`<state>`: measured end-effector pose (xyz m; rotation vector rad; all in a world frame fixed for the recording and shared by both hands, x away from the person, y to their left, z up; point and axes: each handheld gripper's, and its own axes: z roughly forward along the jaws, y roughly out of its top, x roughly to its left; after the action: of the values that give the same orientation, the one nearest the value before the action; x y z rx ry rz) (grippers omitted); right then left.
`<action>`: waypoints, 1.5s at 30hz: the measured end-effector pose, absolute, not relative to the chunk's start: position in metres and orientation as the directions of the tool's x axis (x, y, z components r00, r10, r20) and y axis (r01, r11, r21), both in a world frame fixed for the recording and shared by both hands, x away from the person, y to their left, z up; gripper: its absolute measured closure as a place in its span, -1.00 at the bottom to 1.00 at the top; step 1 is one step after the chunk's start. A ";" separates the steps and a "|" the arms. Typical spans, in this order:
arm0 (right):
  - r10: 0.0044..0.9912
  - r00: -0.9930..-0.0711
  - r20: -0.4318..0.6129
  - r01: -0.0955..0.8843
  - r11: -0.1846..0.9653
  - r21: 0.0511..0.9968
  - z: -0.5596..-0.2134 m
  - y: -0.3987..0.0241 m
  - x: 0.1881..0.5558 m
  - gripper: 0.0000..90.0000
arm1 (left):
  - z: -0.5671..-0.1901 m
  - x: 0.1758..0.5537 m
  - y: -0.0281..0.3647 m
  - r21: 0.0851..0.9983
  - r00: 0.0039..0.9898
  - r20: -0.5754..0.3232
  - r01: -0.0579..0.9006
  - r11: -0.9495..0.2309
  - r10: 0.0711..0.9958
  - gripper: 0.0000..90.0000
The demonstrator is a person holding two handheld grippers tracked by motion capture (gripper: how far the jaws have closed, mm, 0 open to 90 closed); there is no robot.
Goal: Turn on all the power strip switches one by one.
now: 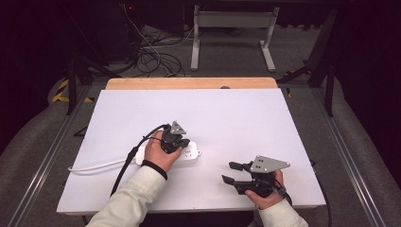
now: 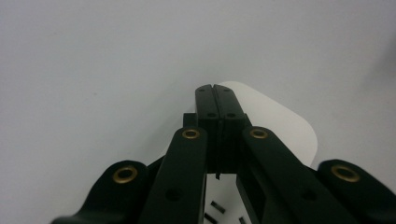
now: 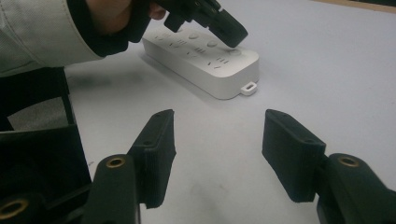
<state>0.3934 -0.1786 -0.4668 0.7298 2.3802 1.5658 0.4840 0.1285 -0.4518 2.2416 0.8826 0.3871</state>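
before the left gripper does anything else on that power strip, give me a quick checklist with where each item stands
1. Left gripper jaws shut with nothing between them: ok, the left gripper view shows the pads together.
2. Its tip is over the power strip, near the end with the small loop: ok.
3. Tip actually pressing a button or the strip's surface: cannot tell, contact is hidden.
4. Power strip lies flat on the white table: ok.
5. Right gripper is open, empty and apart from the strip: ok.
6. White cord trails off to the left, away from both grippers: ok.
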 end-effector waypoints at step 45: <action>0.534 -0.842 0.081 0.282 0.305 0.910 -0.465 -0.183 0.391 -0.05 | -0.452 0.362 0.247 0.918 0.760 -0.012 0.265 -0.294 0.649 -0.45</action>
<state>0.3912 -0.1828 -0.4654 0.7463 2.3364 1.5539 0.3620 0.2472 -0.4520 1.8786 0.7013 0.4455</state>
